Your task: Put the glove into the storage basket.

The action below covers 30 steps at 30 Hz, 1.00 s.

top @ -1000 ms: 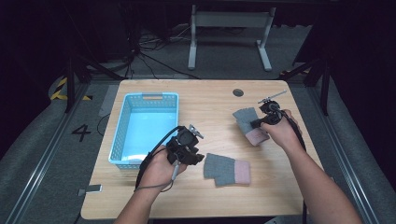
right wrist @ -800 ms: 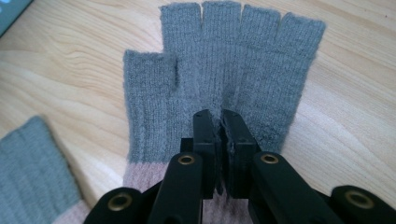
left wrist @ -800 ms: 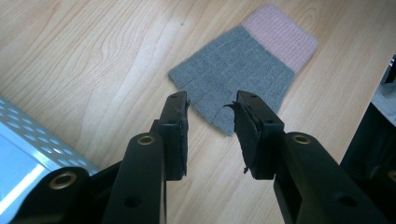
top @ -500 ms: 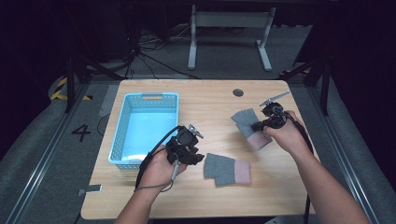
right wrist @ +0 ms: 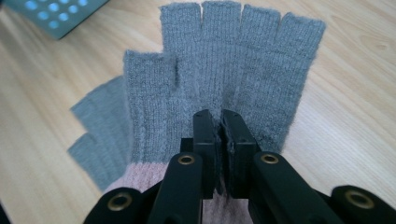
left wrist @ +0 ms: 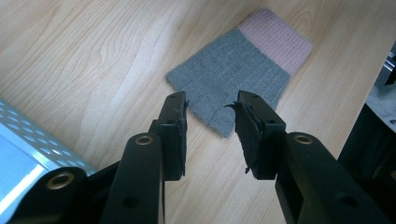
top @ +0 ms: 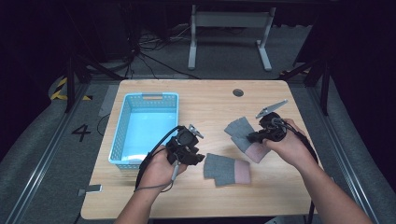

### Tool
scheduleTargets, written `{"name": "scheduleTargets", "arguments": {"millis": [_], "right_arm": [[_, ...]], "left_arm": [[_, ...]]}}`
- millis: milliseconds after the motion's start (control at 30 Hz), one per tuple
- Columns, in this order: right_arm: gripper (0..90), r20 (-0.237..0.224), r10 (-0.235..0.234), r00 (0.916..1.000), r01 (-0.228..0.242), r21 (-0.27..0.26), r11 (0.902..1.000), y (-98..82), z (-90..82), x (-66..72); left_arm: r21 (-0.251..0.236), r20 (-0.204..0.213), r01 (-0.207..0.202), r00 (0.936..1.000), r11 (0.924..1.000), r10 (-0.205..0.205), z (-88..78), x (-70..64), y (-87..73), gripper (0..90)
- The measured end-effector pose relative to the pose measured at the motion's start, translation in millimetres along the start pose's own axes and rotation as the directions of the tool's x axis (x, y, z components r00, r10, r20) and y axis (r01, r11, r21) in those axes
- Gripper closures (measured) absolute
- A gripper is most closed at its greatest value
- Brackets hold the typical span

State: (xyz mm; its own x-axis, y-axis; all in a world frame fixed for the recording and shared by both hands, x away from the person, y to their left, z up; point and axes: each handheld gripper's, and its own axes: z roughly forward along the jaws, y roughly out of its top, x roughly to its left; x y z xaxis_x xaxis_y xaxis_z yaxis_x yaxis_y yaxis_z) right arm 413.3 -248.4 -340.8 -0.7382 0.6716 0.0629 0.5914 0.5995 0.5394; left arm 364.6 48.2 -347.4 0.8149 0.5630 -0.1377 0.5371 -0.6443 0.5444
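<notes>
The blue basket [top: 144,128] stands along the left part of the desk [top: 210,95], its walls blocking low passage there. Bare wood lies open across the far edge, broken only by a small round grommet [top: 238,92]. Between the basket and the left tongs [top: 198,158] the gap is narrow. A flat glove [top: 226,169] lies just ahead of those tongs; a second glove [top: 243,135] lies near the right tongs [top: 251,137]. The front strip of the desk is open between the two forearms.

Basket [top: 144,128] on the table [top: 210,98] by its left edge, one glove [top: 226,169] near the front edge at the middle, another glove [top: 243,135] toward the right edge.
</notes>
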Motion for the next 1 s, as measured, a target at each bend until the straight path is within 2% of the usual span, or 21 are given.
{"name": "scheduleTargets", "arguments": {"millis": [200,367,500,767,1000], "right_arm": [[85.3,-0.038,-0.048,0.9981,0.049,0.01,0.9988,-2.1,-2.8,16.0],[85.1,-0.062,-0.108,0.9922,0.109,0.01,0.994,-4.3,1.2,24.4],[85.1,-0.082,-0.124,0.9889,0.126,0.021,0.9918,-5.6,7.1,29.5],[85.1,-0.139,-0.184,0.9729,0.193,0.049,0.98,-5.1,23.6,43.5],[85.1,-0.17,-0.215,0.9618,0.23,0.071,0.9706,-5.3,36.9,50.9]], "left_arm": [[0.001,0.003,-0.003,1.0,1.0,0.003,-0.3,-0.5,0.1,63.9],[0.005,0.026,0.014,0.9996,0.9999,-0.014,-0.4,-0.6,0.1,65.8],[0.003,0.032,0.015,0.9994,0.9999,-0.015,-0.9,-1.0,0.2,66.0],[0.012,0.027,0.026,0.9993,0.9996,-0.026,-2.3,-0.9,-4.4,65.8],[0.015,0.063,0.047,0.9969,0.9988,-0.048,-5.4,0.3,-8.7,70.7]]}}
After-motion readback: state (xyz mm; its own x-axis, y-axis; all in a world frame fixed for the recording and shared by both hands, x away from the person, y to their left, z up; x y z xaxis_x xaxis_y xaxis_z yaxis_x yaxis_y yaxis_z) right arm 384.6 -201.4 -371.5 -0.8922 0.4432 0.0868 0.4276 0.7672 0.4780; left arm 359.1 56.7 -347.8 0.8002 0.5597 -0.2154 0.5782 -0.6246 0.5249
